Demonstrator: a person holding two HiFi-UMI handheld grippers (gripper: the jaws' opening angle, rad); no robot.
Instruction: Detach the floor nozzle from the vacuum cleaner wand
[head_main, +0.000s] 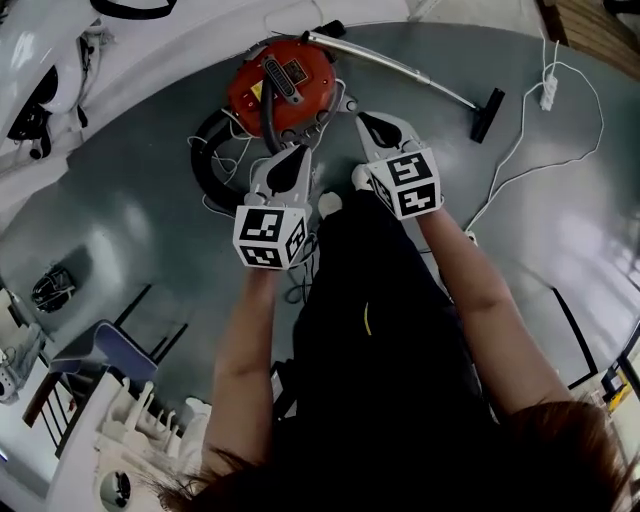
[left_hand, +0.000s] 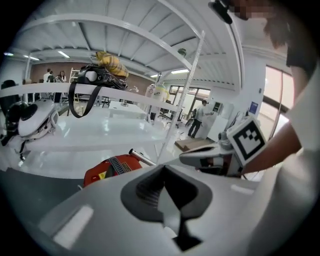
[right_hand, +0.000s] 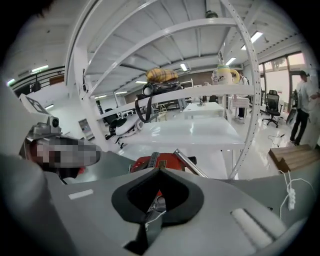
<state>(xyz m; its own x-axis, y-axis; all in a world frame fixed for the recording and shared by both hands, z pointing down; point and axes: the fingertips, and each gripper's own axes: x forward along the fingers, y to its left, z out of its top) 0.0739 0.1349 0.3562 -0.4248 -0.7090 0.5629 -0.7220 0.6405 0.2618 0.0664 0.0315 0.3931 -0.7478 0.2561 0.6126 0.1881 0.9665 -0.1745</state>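
Seen from the head view, the grey floor has its widest bare stretch at 9 o'clock of the two grippers and a second bare stretch at 3 o'clock. White shelving bounds it at 10 o'clock. A white cord loops across the floor at 2 o'clock, just beside the nozzle. A blue-grey chair stands at 8 o'clock.

The red vacuum cleaner sits at 12 o'clock, just beyond the grippers' tips, with its black hose curled at its 7 o'clock side. The silver wand lies flat on the floor. Its long axis runs from the top of the vacuum cleaner out toward 4 o'clock. The floor nozzle is a short black bar on the far end of the wand, set crosswise to it, with its own length running roughly 12 to 6 o'clock. It lies well apart from both grippers, at 2 o'clock of the right one.

The left gripper has its fingers pressed together with nothing between them. The right gripper is likewise closed on nothing. Both point toward the vacuum cleaner and touch no part of it.
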